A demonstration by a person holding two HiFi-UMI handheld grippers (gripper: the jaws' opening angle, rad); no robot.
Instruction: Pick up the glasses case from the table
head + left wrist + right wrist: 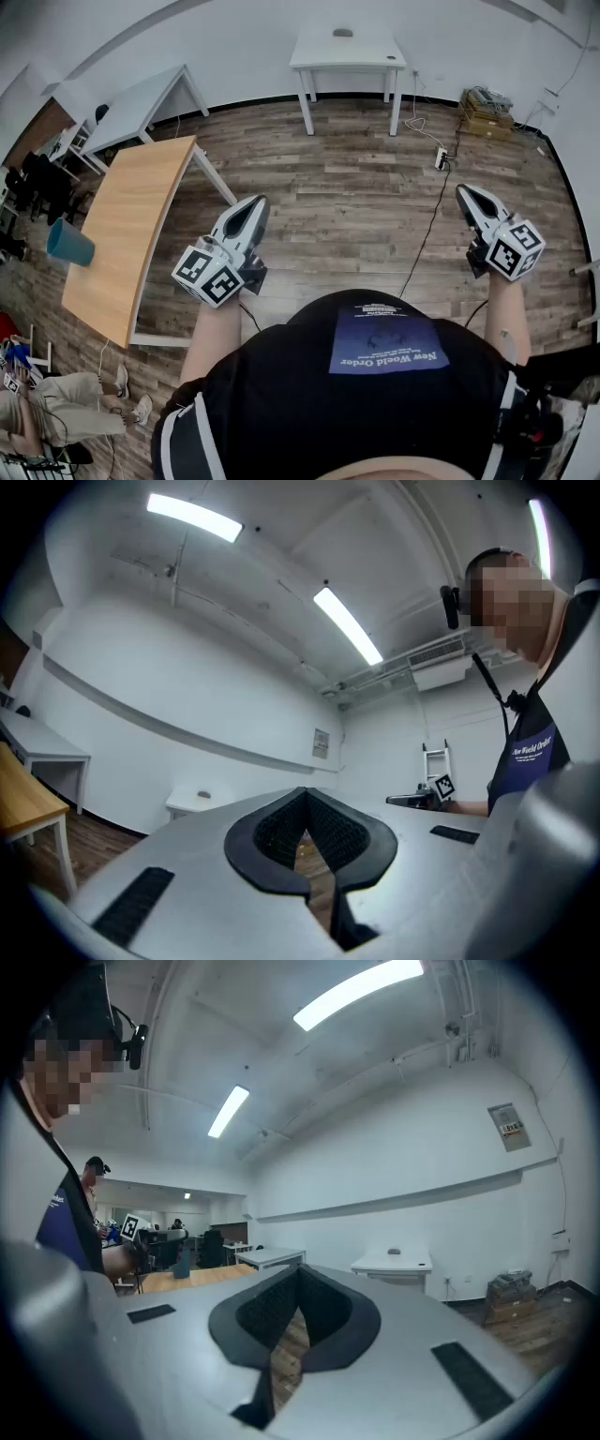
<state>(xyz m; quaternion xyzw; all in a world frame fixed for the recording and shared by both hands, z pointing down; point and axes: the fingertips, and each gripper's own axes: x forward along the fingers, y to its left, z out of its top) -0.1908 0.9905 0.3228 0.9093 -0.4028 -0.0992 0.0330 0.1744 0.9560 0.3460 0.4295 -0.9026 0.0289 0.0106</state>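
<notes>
A small grey oblong thing (343,32) lies on the white table (375,58) by the far wall. It may be the glasses case, but it is too small to tell. It also shows as a speck (394,1252) in the right gripper view. My left gripper (255,202) hangs over the wood floor in front of the person's body, its jaws shut with nothing between them (302,790). My right gripper (466,193) hangs at the right, also shut and empty (300,1268). Both are far from the white table.
A wooden table (131,234) stands at the left with a blue cup (70,242) on it. Grey-white desks (141,103) stand behind it. A power strip (440,157) and cable lie on the floor, with boxes (486,111) at the back right. A seated person (56,403) is at the lower left.
</notes>
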